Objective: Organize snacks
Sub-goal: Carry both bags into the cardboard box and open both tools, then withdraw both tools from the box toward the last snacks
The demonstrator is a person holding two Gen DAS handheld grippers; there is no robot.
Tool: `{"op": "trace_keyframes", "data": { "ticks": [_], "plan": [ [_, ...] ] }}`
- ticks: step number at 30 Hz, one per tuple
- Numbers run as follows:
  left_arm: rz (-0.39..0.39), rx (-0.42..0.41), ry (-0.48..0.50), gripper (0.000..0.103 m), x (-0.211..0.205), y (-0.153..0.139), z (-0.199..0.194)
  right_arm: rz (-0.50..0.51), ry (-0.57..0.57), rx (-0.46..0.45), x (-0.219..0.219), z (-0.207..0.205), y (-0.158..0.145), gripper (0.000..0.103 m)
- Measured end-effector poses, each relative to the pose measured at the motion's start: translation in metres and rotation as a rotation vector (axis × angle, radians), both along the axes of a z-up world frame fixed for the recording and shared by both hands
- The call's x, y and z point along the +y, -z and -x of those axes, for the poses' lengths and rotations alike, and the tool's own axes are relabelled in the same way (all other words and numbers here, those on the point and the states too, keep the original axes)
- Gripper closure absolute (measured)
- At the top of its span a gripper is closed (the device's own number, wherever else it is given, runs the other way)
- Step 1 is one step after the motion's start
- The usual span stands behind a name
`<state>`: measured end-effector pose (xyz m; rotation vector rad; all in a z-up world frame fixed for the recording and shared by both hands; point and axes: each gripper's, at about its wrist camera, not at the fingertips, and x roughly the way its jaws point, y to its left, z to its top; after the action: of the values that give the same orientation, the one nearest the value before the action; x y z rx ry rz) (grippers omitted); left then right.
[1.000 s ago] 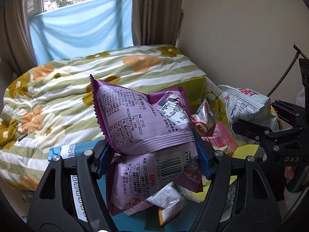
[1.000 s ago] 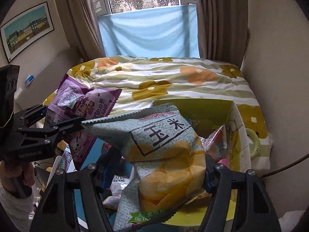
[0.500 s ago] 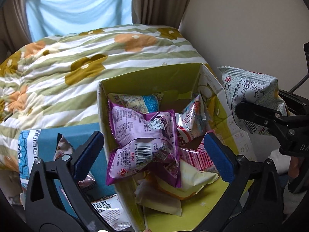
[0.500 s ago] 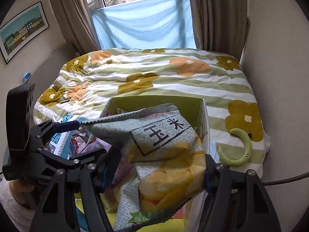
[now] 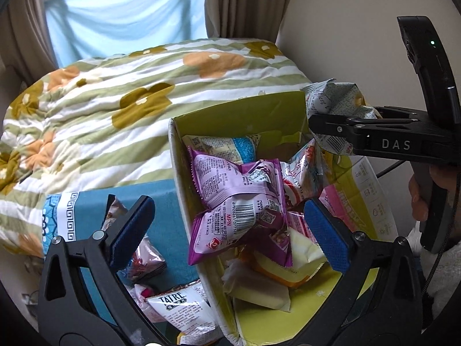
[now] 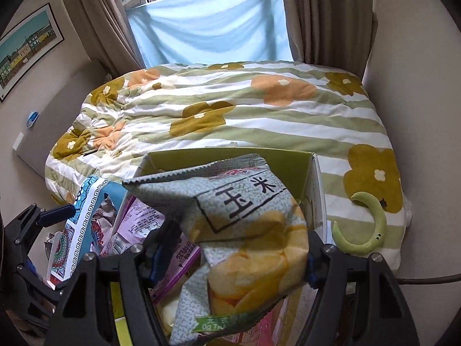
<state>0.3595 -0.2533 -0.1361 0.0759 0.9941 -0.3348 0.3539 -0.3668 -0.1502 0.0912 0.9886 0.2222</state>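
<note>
A yellow-green cardboard box (image 5: 239,115) stands on the bed with several snack packs in it. A purple snack bag (image 5: 239,201) lies on top of them. My left gripper (image 5: 227,227) is open and empty just above that bag. My right gripper (image 6: 230,256) is shut on a grey-green corn chip bag (image 6: 245,225) and holds it over the box (image 6: 288,161). In the left wrist view that bag (image 5: 334,106) hangs at the box's far right corner.
A teal patterned box (image 5: 86,210) left of the yellow box holds loose packs, among them a white TATRE pack (image 5: 181,308). A floral quilt (image 6: 230,106) covers the bed. A green crescent toy (image 6: 366,225) lies at the bed's right edge.
My left gripper opened and dropped the purple bag into the yellow box, then drew back a little. My right gripper carried the corn chip bag over the box.
</note>
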Motion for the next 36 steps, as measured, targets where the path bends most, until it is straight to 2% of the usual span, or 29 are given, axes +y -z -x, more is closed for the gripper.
{"op": "trace_keyframes", "data": {
  "ticks": [3, 4, 6, 7, 8, 19, 27, 36],
  "plan": [
    [-0.022, -0.006, -0.003, 0.001, -0.001, 0.001, -0.001, -0.001, 0.004, 0.002, 0.002, -0.011, 0.007, 0.033],
    [-0.030, -0.009, -0.006, 0.001, -0.001, 0.000, -0.001, 0.000, 0.009, -0.004, 0.002, -0.014, 0.009, 0.030],
    [-0.032, -0.012, -0.010, 0.001, -0.001, 0.000, 0.000, -0.008, 0.018, -0.023, 0.002, -0.017, 0.011, 0.018],
    [-0.030, -0.012, -0.012, 0.001, -0.001, 0.000, 0.000, -0.021, 0.021, -0.028, 0.001, -0.016, 0.012, 0.007],
    [-0.029, -0.012, -0.014, 0.001, 0.000, 0.000, 0.000, -0.035, 0.022, -0.032, 0.000, -0.015, 0.012, 0.001],
    [-0.048, -0.013, -0.030, 0.001, -0.001, -0.002, 0.011, -0.008, -0.002, -0.069, 0.002, 0.008, 0.008, 0.001],
    [-0.078, -0.055, -0.015, 0.001, 0.007, -0.030, 0.026, -0.001, 0.004, -0.104, 0.003, 0.025, -0.009, 0.001],
    [-0.051, -0.124, -0.018, 0.001, 0.073, -0.075, 0.053, 0.040, 0.068, -0.200, 0.016, 0.071, -0.060, 0.000]
  ]
}}
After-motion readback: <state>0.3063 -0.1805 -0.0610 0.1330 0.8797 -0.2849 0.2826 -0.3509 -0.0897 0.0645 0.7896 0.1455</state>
